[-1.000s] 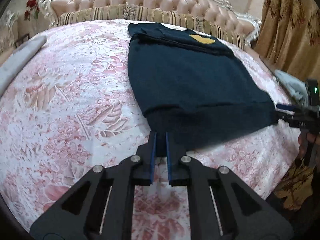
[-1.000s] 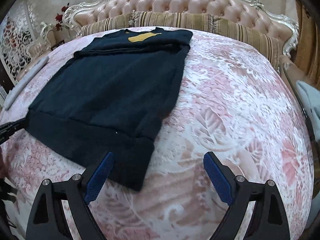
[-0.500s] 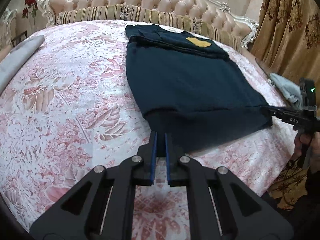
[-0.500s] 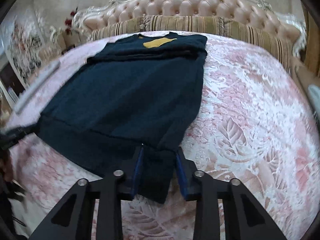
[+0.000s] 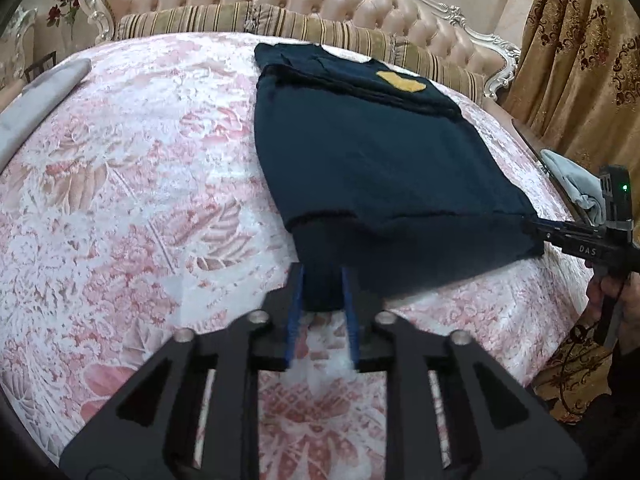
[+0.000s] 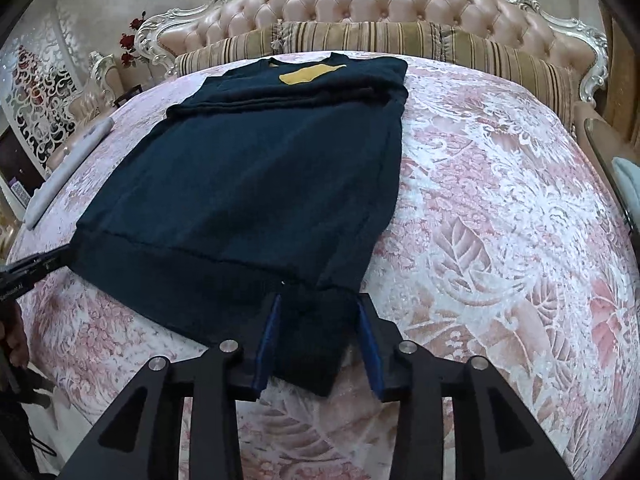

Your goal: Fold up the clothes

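A dark navy sweater with a yellow patch near its collar lies flat on the bed, hem toward me. My left gripper is at the hem's left corner. Its jaws are opening, with the corner of the cloth lying loose between them. My right gripper is at the hem's right corner. Its jaws are also opening, and the cloth between them stops short of the right pad.
The pink floral bedspread runs back to striped pillows and a tufted headboard. A grey folded cloth lies at the left edge. Another grey cloth and curtains are on the right.
The left jaws, pinched on the hem corner before, have spread apart. The right jaws came in from wide open around the right hem corner, then widened slightly.
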